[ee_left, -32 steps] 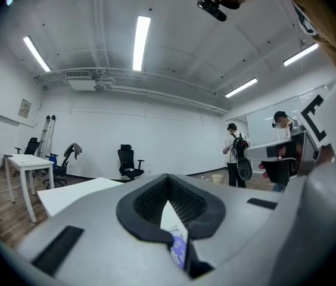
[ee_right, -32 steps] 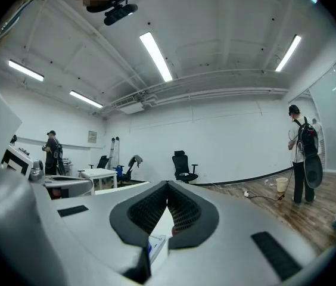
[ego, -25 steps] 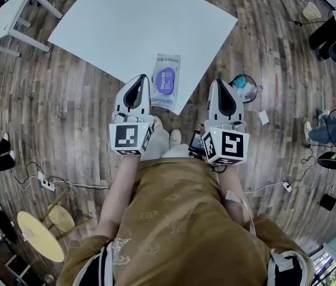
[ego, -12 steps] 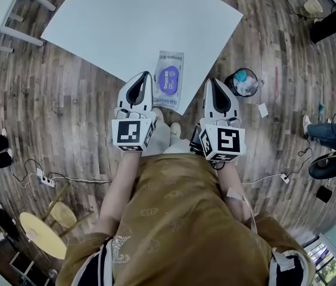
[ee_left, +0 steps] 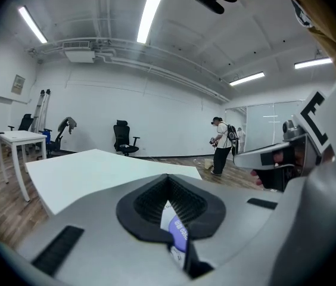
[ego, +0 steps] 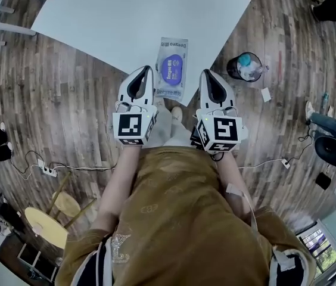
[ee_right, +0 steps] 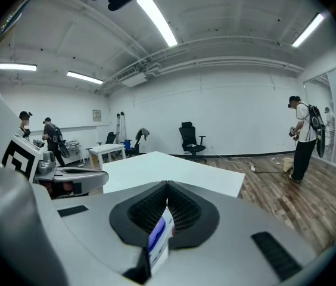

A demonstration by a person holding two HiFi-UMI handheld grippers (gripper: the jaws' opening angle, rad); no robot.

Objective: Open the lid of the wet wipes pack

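Loads of open room on the white table [ego: 126, 22]: the top past the wipes pack [ego: 172, 70] is flat and free, so coming in from above or from the far side is easy. The pack sits near the table's closest corner, with the left gripper [ego: 146, 70] just off its left edge and the right gripper [ego: 204, 72] just off its right, so the side gaps are tight. On the floor, a bin [ego: 244, 66] stands near the table's right edge, shoes [ego: 176, 113] sit below the corner, and cables [ego: 43, 170] trail well off left.
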